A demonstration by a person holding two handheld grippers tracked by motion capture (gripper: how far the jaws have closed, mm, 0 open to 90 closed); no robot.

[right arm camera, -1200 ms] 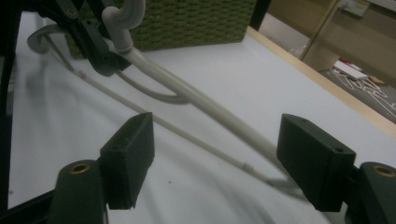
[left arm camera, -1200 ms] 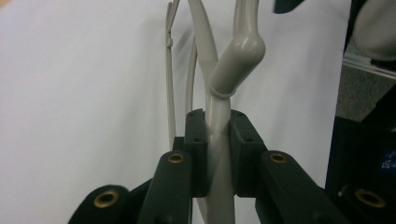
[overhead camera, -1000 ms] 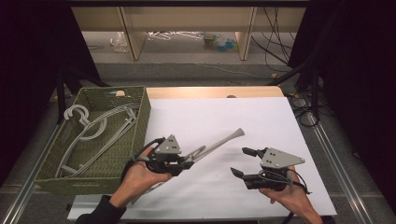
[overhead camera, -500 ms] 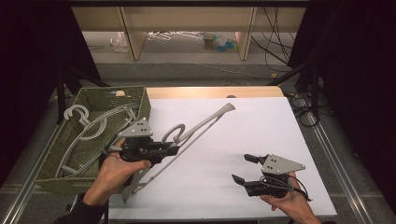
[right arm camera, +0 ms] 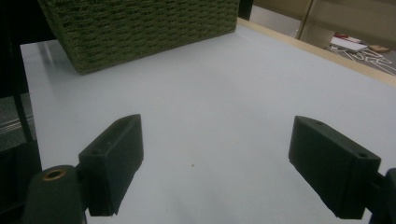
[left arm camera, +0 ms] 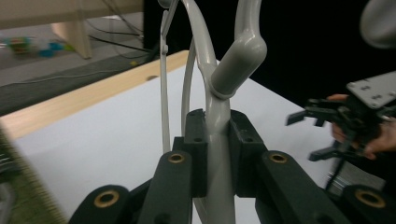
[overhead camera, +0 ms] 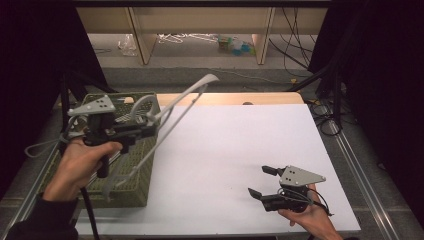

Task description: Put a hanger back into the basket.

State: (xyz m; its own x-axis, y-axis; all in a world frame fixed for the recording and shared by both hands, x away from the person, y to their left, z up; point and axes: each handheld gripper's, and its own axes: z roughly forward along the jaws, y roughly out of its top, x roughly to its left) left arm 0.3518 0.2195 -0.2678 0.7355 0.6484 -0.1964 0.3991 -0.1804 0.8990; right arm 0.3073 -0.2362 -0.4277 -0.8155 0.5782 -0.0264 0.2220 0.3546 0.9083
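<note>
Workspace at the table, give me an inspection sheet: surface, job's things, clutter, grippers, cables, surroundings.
Surface: white table top, wooden strip at the far edge.
Job's things: grey hanger held in the air above the green woven basket at the table's left side.
Clutter: nothing seen on the white top.
Grippers: left hand-held gripper shut on the hanger; right hand-held gripper open, low over the table.
Cables: black cable trails from the left one.
Surroundings: shelf unit beyond, loose cables on the floor.
</note>
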